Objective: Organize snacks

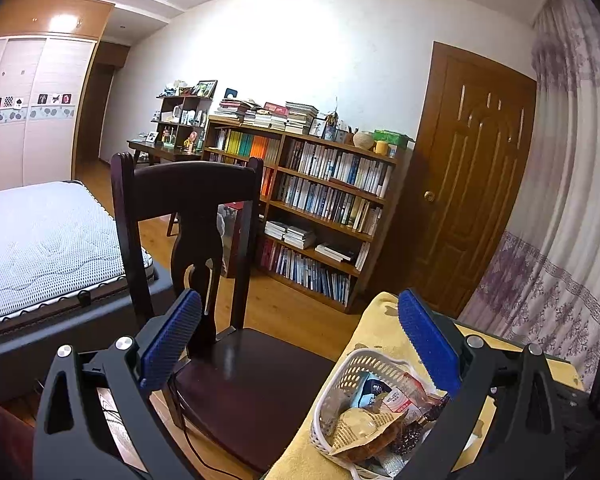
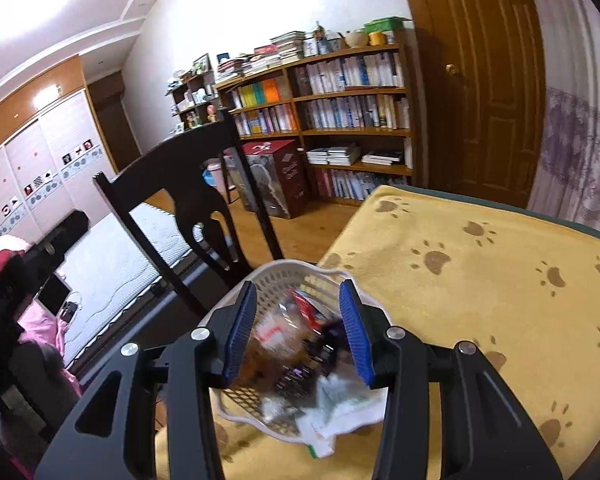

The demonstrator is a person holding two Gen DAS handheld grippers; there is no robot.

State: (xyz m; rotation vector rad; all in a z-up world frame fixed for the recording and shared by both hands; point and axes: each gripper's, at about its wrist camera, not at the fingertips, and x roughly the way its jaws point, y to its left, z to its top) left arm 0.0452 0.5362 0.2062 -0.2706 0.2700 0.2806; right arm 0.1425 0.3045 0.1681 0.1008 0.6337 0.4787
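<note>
A white plastic basket [image 1: 364, 356] [image 2: 284, 270] full of snack packets stands at the left edge of a table covered by a yellow paw-print cloth [image 2: 480, 300]. Inside it lie a brown bread packet [image 1: 364, 428], a red-and-white packet [image 1: 400, 400], a dark purple packet [image 2: 300, 368] and a white packet [image 2: 340, 408]. My left gripper [image 1: 300, 328] is open wide, up and to the left of the basket, with its right pad over the rim. My right gripper [image 2: 298, 320] hovers open right over the basket. The snacks below it are blurred, and I see nothing clamped.
A dark wooden chair [image 1: 220, 260] [image 2: 188, 184] stands close against the table's left side, beside the basket. Beyond it are a bed [image 1: 40, 240], a full bookshelf [image 1: 320, 200], a brown door [image 1: 472, 168] and a curtain [image 1: 560, 200]. Bare cloth stretches right of the basket.
</note>
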